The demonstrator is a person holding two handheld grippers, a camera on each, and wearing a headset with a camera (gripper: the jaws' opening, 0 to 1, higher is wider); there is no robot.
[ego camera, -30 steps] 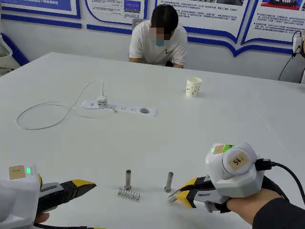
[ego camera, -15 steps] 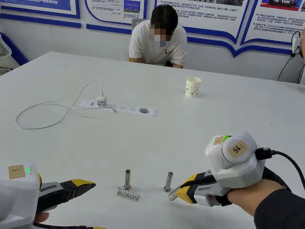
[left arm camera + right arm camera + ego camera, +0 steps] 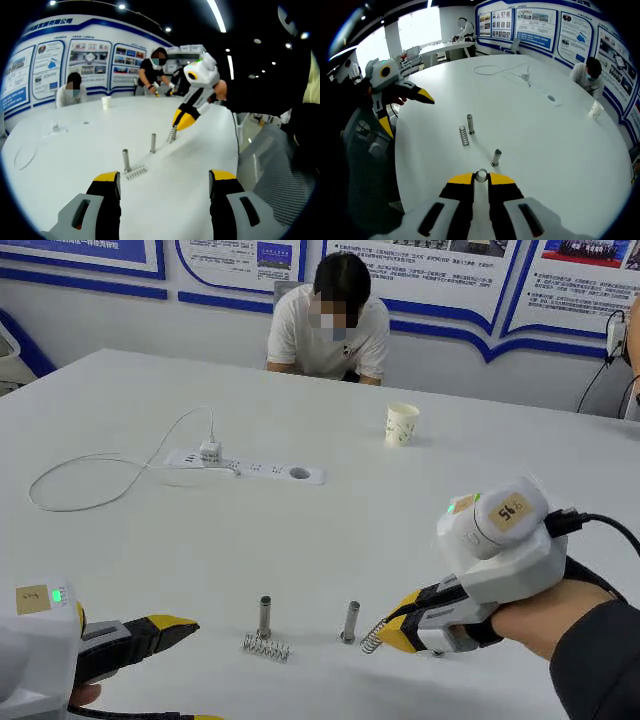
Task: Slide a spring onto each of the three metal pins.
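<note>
- The left gripper (image 3: 165, 176) sits nearest the person, low over the white table (image 3: 300, 540), with its jaws spread wide and nothing between them.
- The right gripper (image 3: 480, 181) is clenched on a spring (image 3: 372, 638). It pinches one end, and the rest of the coil pokes out past the tips and angles down toward the table.
- That held spring's free end is just beside the right-hand pin (image 3: 350, 621), which stands upright. It is not yet over the pin's top.
- A second pin (image 3: 264, 615) stands upright to the left, and a second spring (image 3: 266, 646) lies flat against its foot. Two pins are in sight here.
- Both springs look like thin wire coils, so they should be light and easy to squash. They will probably roll on the table or flick out of a hard pinch.
- The loose spring is best taken across its side near one end, gently, which leaves the open mouth free to drop over a pin.
- Farther off are a power strip (image 3: 250, 468) with its looping cable (image 3: 70, 502), a paper cup (image 3: 402, 424), and a seated person (image 3: 325, 325) at the far edge.
</note>
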